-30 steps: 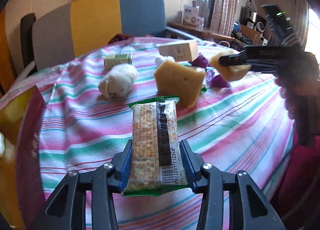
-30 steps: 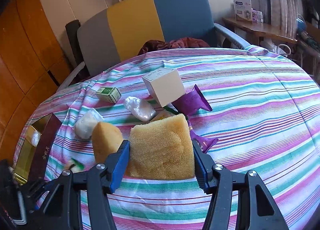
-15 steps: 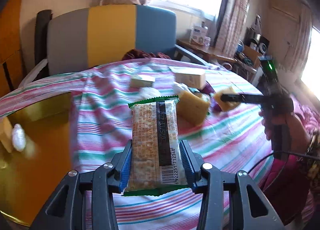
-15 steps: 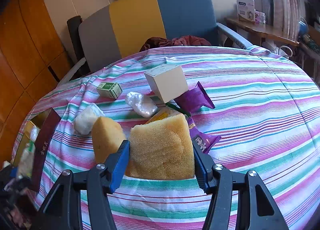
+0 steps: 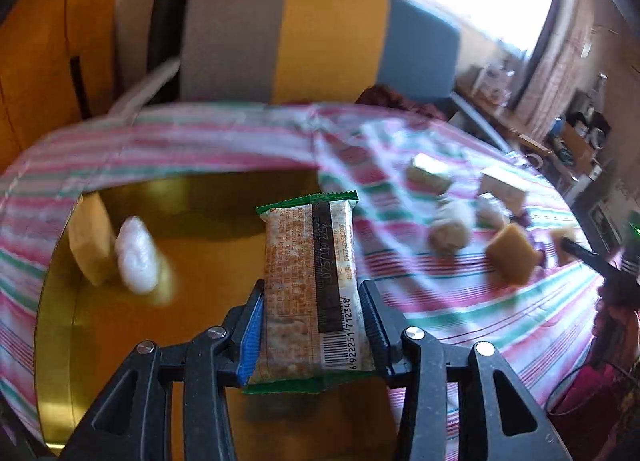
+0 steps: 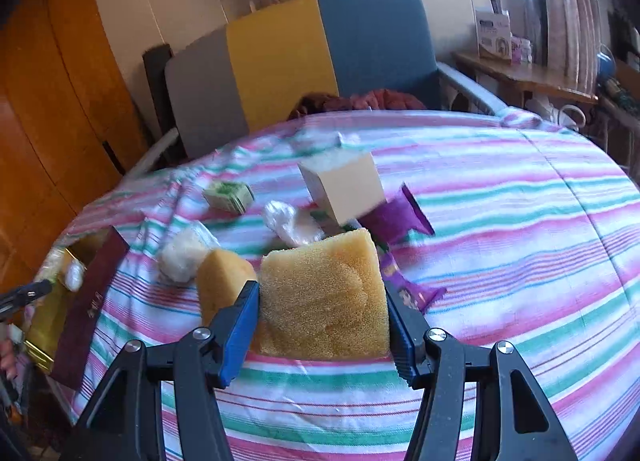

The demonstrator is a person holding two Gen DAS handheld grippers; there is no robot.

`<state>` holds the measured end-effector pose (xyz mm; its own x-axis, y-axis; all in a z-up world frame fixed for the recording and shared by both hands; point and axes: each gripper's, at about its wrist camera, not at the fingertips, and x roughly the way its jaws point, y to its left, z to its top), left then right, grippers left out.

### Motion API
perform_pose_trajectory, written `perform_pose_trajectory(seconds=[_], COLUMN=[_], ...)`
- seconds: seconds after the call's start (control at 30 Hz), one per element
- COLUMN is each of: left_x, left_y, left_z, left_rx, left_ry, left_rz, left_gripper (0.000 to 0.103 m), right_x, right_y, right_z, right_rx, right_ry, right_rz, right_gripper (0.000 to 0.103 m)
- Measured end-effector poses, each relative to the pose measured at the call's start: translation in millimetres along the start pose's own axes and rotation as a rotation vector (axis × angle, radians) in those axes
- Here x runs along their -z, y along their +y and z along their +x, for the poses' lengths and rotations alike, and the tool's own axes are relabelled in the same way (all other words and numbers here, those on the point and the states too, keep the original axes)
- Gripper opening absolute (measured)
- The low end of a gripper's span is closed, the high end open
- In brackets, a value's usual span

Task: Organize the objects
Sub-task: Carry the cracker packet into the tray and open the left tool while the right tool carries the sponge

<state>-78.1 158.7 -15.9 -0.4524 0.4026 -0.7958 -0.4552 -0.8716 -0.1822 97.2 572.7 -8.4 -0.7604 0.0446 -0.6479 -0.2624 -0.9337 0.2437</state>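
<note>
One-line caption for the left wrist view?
Left gripper holds a cracker packet above a gold box on the striped tablecloth.

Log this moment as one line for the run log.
left claw: shut on cracker pack, over gold box | right claw: shut on sponge | table: items left

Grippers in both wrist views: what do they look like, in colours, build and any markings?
Both are alike: black plastic linkage arms with triangular cut-outs and round silver pivot screws. The left gripper and the right gripper each have a blue pad facing on one of the jaws and a black ribbed pad on the other. No lettering shows. A small green light glows on the right unit seen from the left wrist view.
</note>
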Motion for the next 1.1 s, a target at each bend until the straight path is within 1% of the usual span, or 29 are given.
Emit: perform_pose_trajectory(seconds=[0.07, 0.13, 0.27, 0.37, 0.43, 0.6, 0.67, 0.7, 0.73, 0.77, 0.83, 0.9, 0.97, 1.03, 1.1], left_x=[-3.2, -5.9, -15.1, -20.8, -23.4, -33.9, -35.5, -34.7, -33.6, -32.0, -28.7, -22.7, -15.8, -2.4, 11.4], left_y=[17.5, 33.0, 59.3, 73.4, 81.5, 88.4, 93.5, 94.1, 93.8, 93.7, 95.1, 96.3, 97.8, 99.9, 103.2], left_z=[12.2, 24.2, 51.7, 69.5, 74.4, 79.0, 79.9, 78.5, 75.2, 68.9, 53.8, 35.1, 16.2, -2.8, -15.1], left_rx=[-0.002, -0.026, -0.074, -0.094, -0.121, -0.198, -0.195, -0.180, -0.149, -0.108, -0.048, -0.009, -0.004, -0.014, -0.015], left_ry=[0.052, 0.086, 0.159, 0.208, 0.202, 0.183, 0.195, 0.203, 0.205, 0.193, 0.152, 0.096, 0.032, -0.036, -0.072], left_rz=[-0.043, -0.070, -0.104, -0.140, -0.160, -0.150, -0.170, -0.182, -0.194, -0.210, -0.232, -0.247, -0.259, -0.273, -0.292], left_gripper=[0.045, 0.045, 0.045, 0.045, 0.045, 0.045, 0.045, 0.046, 0.046, 0.047, 0.048, 0.049, 0.049, 0.049, 0.050], right_x=[-1.6, -1.9, 0.7, 2.0, 1.7, 3.2, 4.2, 4.8, 5.7, 6.8, 8.8, 12.0, 14.5, 16.0, 18.0], right_y=[8.0, 16.8, 40.3, 64.0, 81.4, 131.5, 151.3, 161.4, 170.7, 177.3, 193.5, 209.5, 225.1, 240.4, 257.3], right_z=[-4.3, -5.1, -5.3, -4.8, -4.0, 0.4, 4.2, 7.3, 10.1, 11.5, 17.2, 24.7, 35.2, 43.9, 52.0], right_rx=[-0.011, -0.023, -0.084, -0.149, -0.191, -0.293, -0.331, -0.350, -0.365, -0.376, -0.395, -0.411, -0.429, -0.441, -0.458], right_ry=[-0.017, -0.009, 0.007, 0.009, 0.005, 0.013, 0.028, 0.038, 0.044, 0.048, 0.062, 0.081, 0.105, 0.127, 0.143], right_rz=[-0.026, -0.039, -0.018, -0.007, -0.014, -0.048, -0.058, -0.062, -0.069, -0.079, -0.105, -0.126, -0.135, -0.145, -0.162], right_gripper=[0.060, 0.060, 0.060, 0.060, 0.060, 0.060, 0.060, 0.060, 0.060, 0.060, 0.060, 0.060, 0.060, 0.060, 0.060])
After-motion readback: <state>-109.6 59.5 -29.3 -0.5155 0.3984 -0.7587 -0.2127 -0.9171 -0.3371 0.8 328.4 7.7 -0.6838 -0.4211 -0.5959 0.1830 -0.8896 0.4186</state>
